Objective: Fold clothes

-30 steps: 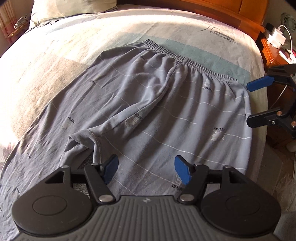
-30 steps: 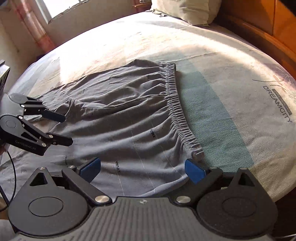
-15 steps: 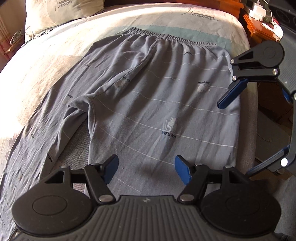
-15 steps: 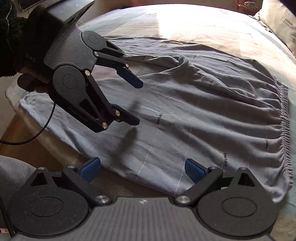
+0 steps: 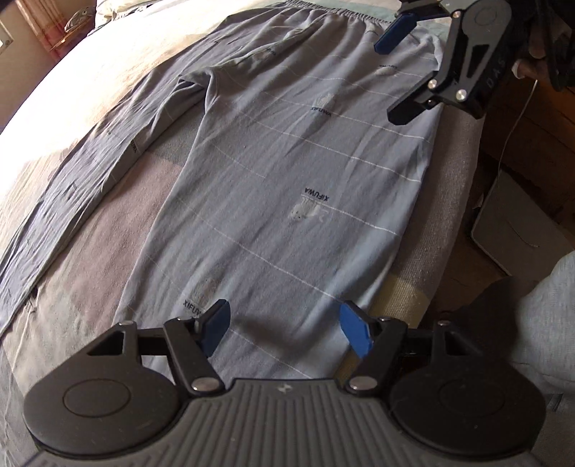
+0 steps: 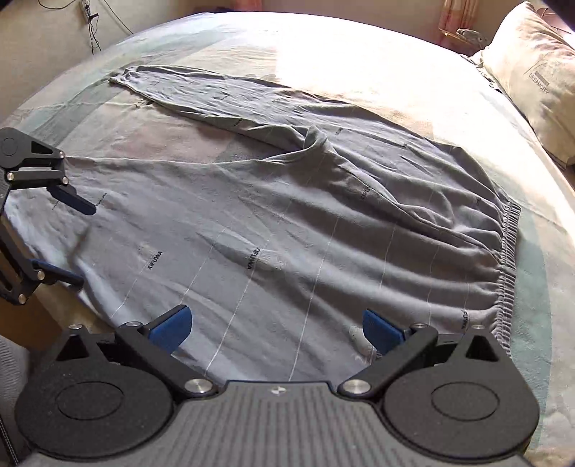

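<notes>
— Bed [image 6: 323, 46], sunlit; where are the trousers [image 6: 287, 233]?
— Spread flat on it, waistband toward the pillow [image 6: 532, 82].
— Left gripper [image 5: 285, 328]?
— Over the near leg's cuff end, jaws apart, empty.
— Right gripper [image 6: 276, 328]?
— Near the waistband, jaws apart, holding nothing.

Place: home bedroom
Bed [image 6: 359, 54]: big, covers most of both views, patterned sheet w/ "DREAMCITY" print
Pillow [image 6: 532, 79]: at head end, same print
Wall [image 6: 43, 32]: cables hanging down
Light: strong sun across sheet
</notes>
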